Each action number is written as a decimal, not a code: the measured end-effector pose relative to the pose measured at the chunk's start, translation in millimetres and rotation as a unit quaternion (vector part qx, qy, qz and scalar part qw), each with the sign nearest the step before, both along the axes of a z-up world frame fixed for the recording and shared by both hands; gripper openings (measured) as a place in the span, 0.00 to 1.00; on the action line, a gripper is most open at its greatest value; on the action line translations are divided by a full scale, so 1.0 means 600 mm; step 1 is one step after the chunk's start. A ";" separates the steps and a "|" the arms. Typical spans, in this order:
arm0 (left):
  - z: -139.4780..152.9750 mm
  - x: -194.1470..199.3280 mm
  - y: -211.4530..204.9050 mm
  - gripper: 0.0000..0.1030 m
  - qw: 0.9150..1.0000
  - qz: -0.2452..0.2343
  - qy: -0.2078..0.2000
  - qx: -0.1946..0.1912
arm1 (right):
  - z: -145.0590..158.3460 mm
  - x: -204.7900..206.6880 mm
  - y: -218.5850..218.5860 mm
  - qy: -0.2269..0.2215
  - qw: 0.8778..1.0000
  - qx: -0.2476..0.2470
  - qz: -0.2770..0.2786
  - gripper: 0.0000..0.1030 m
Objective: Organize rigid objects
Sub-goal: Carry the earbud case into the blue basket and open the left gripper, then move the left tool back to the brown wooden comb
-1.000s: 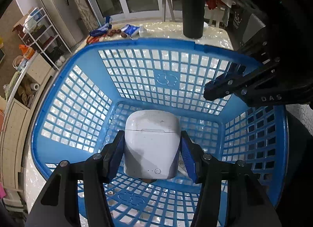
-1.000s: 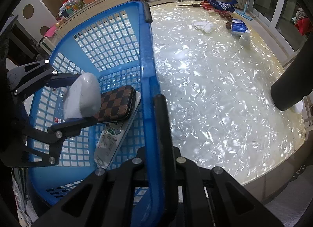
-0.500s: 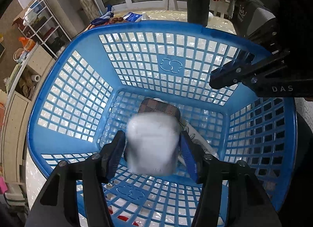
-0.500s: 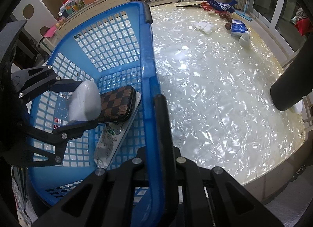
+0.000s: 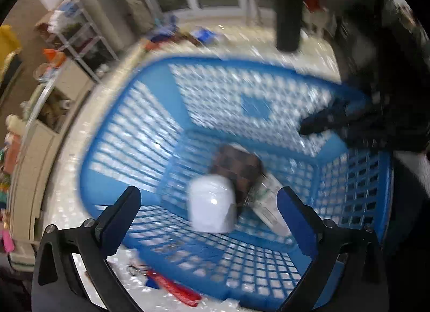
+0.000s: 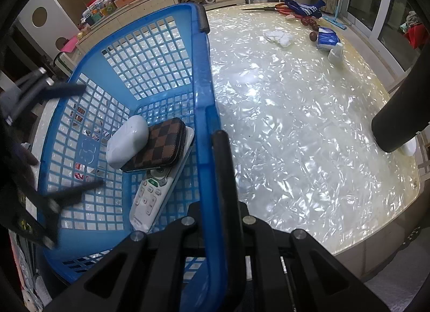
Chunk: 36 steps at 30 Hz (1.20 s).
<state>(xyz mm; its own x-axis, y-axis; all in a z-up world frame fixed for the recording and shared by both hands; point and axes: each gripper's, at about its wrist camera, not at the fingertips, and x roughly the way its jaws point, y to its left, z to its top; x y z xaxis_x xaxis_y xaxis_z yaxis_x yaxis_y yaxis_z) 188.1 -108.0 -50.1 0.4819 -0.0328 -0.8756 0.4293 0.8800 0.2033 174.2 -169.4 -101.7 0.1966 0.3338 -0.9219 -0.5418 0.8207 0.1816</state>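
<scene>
A blue plastic basket (image 6: 150, 56) stands on the pearly table. On its floor a white earbud case (image 6: 127, 145) leans against a brown checkered case (image 6: 158, 145), which lies across a white remote (image 6: 150, 199). My left gripper (image 5: 208, 199) hovers above the white case (image 5: 211, 207), its jaws opening wide and touching nothing. The right wrist view shows that gripper (image 6: 91, 134) blurred at the basket's left. My right gripper (image 6: 212, 129) is shut on the basket's near rim (image 6: 207, 96).
Red scissors (image 6: 279, 9), a blue sock (image 6: 303, 6), a blue packet (image 6: 326, 40) and crumpled white tissue (image 6: 278, 36) lie at the table's far end. A black cylinder (image 6: 397, 113) stands at the right edge. A red item (image 5: 174, 290) lies beside the basket.
My left gripper has opened wide and lifted. The white case left its jaws and now rests on the basket floor beside the checkered case. The right gripper has not moved.
</scene>
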 end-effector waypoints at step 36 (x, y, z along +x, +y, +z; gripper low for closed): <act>-0.064 -0.138 0.424 1.00 0.853 0.497 0.028 -0.155 | -0.005 0.004 0.009 -0.002 1.000 -0.007 0.015 0.06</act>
<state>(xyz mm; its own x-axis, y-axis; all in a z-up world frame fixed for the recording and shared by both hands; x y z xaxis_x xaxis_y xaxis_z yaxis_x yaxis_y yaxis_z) 105.2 146.6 -88.5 0.3635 0.1333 -0.9220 -0.5591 0.8228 -0.1015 176.6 -164.2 -105.0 0.1908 0.3278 -0.9253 -0.5679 0.8057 0.1683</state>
